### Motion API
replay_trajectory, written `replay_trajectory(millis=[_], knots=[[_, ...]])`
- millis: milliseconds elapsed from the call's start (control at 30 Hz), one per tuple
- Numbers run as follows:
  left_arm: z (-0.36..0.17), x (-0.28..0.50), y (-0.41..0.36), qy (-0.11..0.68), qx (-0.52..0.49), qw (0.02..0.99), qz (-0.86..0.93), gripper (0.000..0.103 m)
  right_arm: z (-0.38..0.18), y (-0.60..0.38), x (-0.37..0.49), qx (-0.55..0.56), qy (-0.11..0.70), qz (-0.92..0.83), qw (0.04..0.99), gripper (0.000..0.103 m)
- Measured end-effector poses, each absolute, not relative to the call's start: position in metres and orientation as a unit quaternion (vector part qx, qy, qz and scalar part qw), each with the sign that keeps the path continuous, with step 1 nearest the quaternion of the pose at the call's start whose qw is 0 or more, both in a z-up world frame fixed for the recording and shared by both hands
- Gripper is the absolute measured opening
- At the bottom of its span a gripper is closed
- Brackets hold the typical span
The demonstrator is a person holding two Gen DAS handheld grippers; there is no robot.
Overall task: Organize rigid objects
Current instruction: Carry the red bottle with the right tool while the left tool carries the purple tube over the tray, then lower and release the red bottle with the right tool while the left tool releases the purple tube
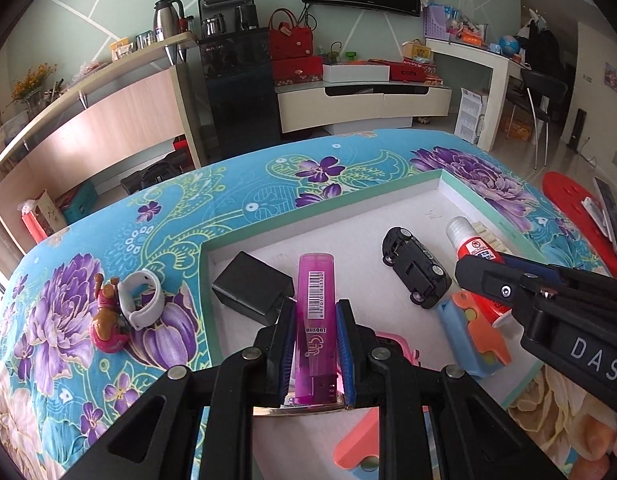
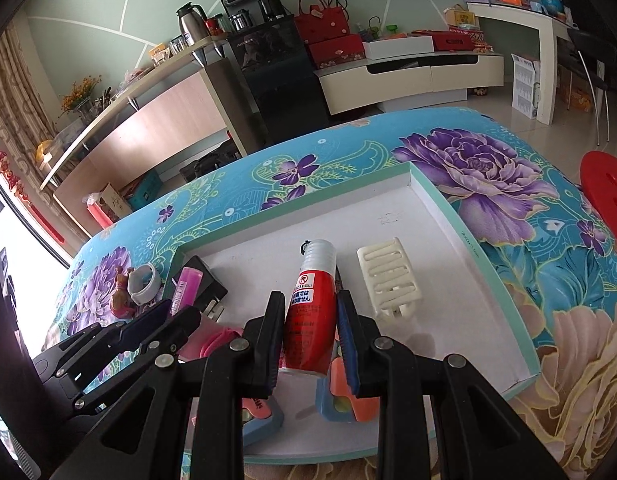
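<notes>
Between the left tongs, closed on its sides, a purple lighter points forward over the tray, seemingly for placing beside the black adapter ahead-left. The right tongs likewise clamp a red bottle, its cap forward; a white holder lies ahead-right, and a toy waits outside, left of the left tongs.

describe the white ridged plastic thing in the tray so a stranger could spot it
Find the shallow white tray with a mint-green rim on the flowered blue cloth. Toward its right wall lies a cream plastic holder with raised ribs, the tray's only pale, slatted item.
</notes>
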State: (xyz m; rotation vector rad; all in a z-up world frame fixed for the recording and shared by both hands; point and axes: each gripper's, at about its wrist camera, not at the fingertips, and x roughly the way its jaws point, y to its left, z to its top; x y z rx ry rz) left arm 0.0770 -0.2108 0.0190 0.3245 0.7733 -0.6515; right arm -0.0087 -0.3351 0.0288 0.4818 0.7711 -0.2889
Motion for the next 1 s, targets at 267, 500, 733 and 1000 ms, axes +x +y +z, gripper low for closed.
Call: replay_trajectory(millis=[267,500,733,1000], knots=[[0.013,0.077,-0.215,0.377,0.160,0.857,-0.313,0.021,0.019,-0.332,-0.003,0.231,0.390,-0.130,0.882,0.027],[0.013,0.077,-0.215,0.377,0.160,0.857,-0.312,0.022,0.013,-0.330,0.000,0.229,0.400,-0.125,0.879,0.027],[0.013,0.076,-0.215,0.377,0.163,0.857,-0.311,0.022,0.008,-0.334,0.001,0.235,0.406,-0.127,0.874,0.027],[0.014,0.076,-0.214,0.383,0.164,0.855,-0.309,0.023,0.008,-0.334,0.000,0.238,0.407,-0.127,0.873,0.027]])
